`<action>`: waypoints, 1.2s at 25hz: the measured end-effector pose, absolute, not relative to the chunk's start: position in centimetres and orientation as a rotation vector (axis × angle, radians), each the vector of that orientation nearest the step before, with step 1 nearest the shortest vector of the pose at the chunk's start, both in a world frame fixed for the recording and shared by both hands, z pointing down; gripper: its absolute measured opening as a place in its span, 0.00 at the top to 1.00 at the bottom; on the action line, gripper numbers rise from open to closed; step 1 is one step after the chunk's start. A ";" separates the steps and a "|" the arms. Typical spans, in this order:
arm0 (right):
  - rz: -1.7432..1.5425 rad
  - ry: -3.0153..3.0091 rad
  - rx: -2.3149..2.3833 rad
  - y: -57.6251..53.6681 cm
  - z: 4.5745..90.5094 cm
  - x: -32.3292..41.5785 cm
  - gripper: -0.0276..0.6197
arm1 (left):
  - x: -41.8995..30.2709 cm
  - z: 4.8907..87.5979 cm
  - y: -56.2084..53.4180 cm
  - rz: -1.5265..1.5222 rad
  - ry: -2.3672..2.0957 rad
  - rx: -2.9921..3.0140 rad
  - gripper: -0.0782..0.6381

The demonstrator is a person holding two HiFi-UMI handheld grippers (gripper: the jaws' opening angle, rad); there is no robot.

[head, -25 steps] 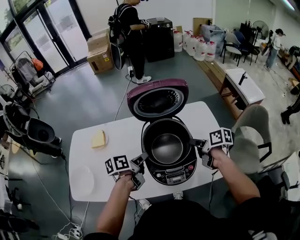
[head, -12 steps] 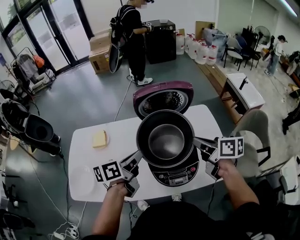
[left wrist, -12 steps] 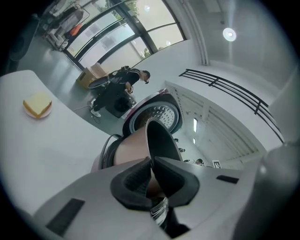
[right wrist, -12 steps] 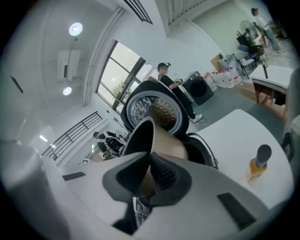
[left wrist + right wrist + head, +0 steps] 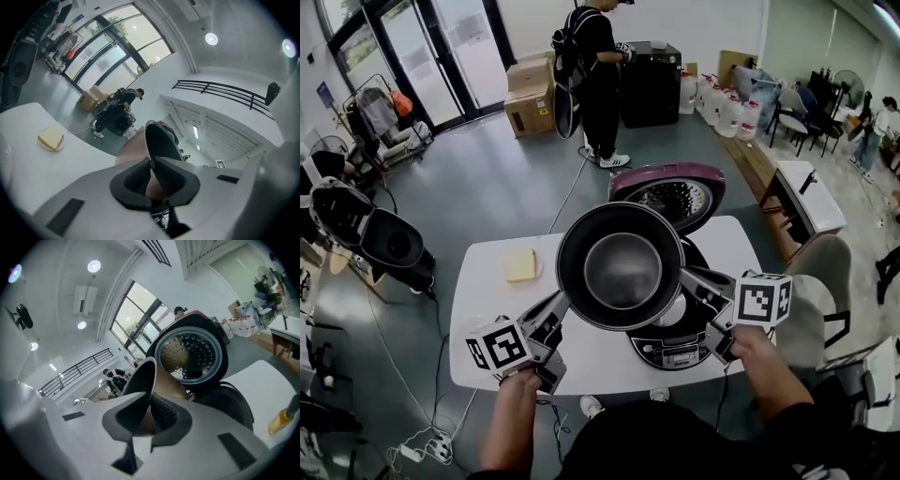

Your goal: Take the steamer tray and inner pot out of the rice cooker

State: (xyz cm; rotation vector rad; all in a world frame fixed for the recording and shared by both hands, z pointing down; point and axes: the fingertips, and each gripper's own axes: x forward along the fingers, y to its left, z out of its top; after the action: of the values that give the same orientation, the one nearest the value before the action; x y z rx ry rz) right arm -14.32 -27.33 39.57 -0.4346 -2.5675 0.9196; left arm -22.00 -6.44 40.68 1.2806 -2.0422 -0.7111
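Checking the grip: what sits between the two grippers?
The inner pot, its rim pinched by the left gripper and the right gripper, in the head view.

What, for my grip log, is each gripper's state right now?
Left gripper: closed on the inner pot rim.
Right gripper: closed on the opposite rim.

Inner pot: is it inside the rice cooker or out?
Out. The inner pot hangs above the rice cooker, rim pinched by left tongs and right tongs.
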 end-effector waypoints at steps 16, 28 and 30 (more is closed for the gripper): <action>0.859 -2.413 -0.638 -11.6 43.0 -21.8 0.91 | -24.9 44.0 9.9 -0.825 -2.189 1.004 0.85; 0.840 -2.298 -0.542 -3.5 50.6 -25.2 0.91 | -27.6 51.4 18.2 -0.868 -2.110 0.876 0.86; 0.842 -2.283 -0.511 -3.0 51.9 -25.5 0.91 | -28.1 52.8 18.7 -0.864 -2.090 0.866 0.86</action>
State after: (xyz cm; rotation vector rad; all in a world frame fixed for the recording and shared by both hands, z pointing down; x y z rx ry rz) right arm -25.53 -2.99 51.94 -0.5113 -2.2832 0.8416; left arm -28.05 18.71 52.77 0.8657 -2.0900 -0.8637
